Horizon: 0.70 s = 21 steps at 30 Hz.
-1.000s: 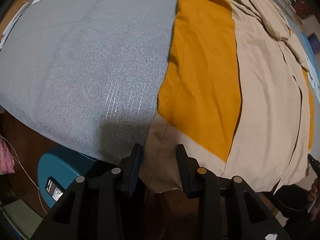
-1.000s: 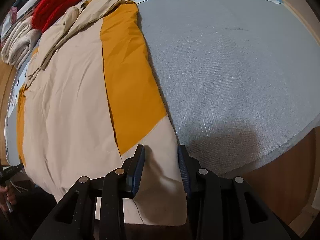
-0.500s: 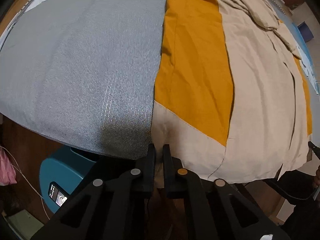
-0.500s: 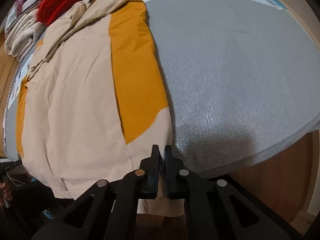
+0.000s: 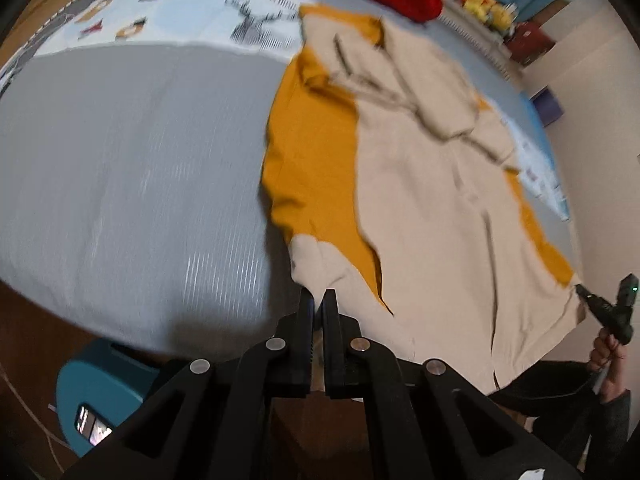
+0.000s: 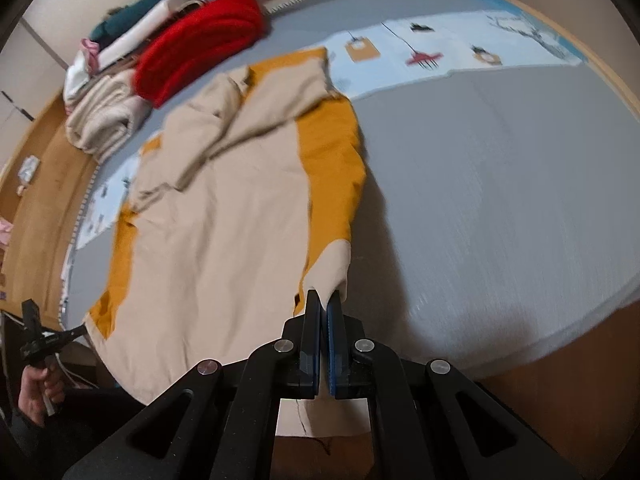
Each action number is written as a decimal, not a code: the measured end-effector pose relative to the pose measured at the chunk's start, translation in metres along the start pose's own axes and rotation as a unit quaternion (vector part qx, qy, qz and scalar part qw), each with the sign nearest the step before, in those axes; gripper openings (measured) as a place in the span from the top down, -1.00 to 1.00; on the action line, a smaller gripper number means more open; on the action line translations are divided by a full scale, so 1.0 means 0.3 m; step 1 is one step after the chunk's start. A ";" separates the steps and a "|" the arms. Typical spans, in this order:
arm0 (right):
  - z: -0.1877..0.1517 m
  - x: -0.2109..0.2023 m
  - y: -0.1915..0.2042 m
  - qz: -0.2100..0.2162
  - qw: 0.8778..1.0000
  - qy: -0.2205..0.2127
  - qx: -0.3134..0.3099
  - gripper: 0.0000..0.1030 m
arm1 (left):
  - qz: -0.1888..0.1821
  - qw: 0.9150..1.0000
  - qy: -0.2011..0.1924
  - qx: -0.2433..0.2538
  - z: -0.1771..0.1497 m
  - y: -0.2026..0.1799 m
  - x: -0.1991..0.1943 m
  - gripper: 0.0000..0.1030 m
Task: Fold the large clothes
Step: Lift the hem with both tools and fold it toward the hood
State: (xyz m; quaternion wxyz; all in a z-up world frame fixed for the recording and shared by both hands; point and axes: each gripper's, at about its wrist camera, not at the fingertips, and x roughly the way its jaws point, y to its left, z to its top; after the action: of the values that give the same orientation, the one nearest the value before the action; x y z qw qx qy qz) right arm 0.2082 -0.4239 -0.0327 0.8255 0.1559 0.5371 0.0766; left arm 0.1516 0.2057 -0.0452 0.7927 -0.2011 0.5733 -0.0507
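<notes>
Blurring garment [image 5: 420,200], hem inside jaws.

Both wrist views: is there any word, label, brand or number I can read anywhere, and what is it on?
No legible text in either view.
Printed bed sheet: pictures only (tags, small figures), no words I can make out.
Lit screen on the teal device under the bed: too small and blurred to read.
White sticker on the left claw's body: blurred, nothing readable.
Beige-and-mustard garment: no label or print visible.
</notes>
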 end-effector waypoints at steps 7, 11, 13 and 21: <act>0.186 -0.047 0.076 0.034 0.999 -0.033 -0.013 0.95 | -0.047 0.998 -0.042 -0.018 0.200 -0.023 -0.068 0.96; 0.324 -0.029 0.094 0.051 0.997 -0.052 -0.011 0.95 | -0.067 0.995 -0.067 -0.040 0.352 -0.018 -0.034 0.96; 0.401 0.001 0.104 0.055 0.997 -0.060 -0.009 0.95 | -0.078 0.992 -0.081 -0.056 0.442 -0.017 -0.001 0.96; 0.754 0.259 0.130 0.053 0.995 -0.086 0.010 0.95 | -0.079 0.984 -0.119 -0.107 0.748 0.017 0.175 0.96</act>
State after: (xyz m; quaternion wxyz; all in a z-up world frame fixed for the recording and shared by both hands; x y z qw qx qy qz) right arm 0.4477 -0.4039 -0.0018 0.8619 0.1985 0.4555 0.1009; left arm 0.3770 0.2525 -0.0350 0.8228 -0.3337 0.4592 -0.0275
